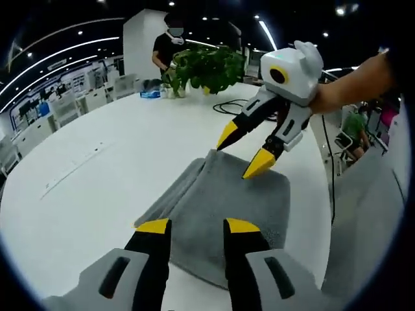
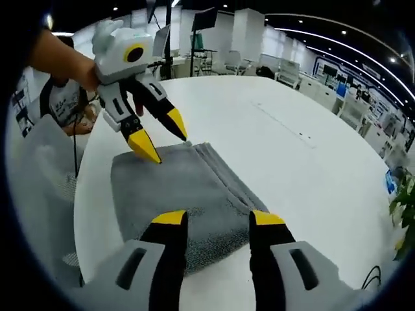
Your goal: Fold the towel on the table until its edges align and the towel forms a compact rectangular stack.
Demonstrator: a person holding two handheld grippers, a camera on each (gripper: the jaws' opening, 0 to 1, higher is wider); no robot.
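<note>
Near one edge of the white table (image 1: 97, 168), in the left gripper view, the grey towel (image 1: 227, 214) lies folded into a thick rectangular stack, its layered folds showing along one long side. The left gripper (image 1: 198, 225) hangs just over the towel's near end with its yellow-tipped jaws parted and nothing between them. At the towel's far end the right gripper (image 1: 243, 152), held by a hand (image 1: 337, 91), points down with its jaws spread; one tip meets or nearly meets the cloth near the far corner, and whether it presses in cannot be told. Farther along the table stand a leafy plant (image 1: 204, 68) and a black cable (image 1: 230, 107), with a person (image 1: 170, 45) behind the plant. No writing or brand can be read.

In the right gripper view, the towel (image 2: 181, 194) sits by the table's (image 2: 292, 142) edge, folds stacked along its far long side. The right gripper (image 2: 219, 218) hovers over the near end, jaws apart and empty. The left gripper (image 2: 162, 139) reaches down at the opposite end, jaws open, one tip at the cloth. No lettering is legible here either.
</note>
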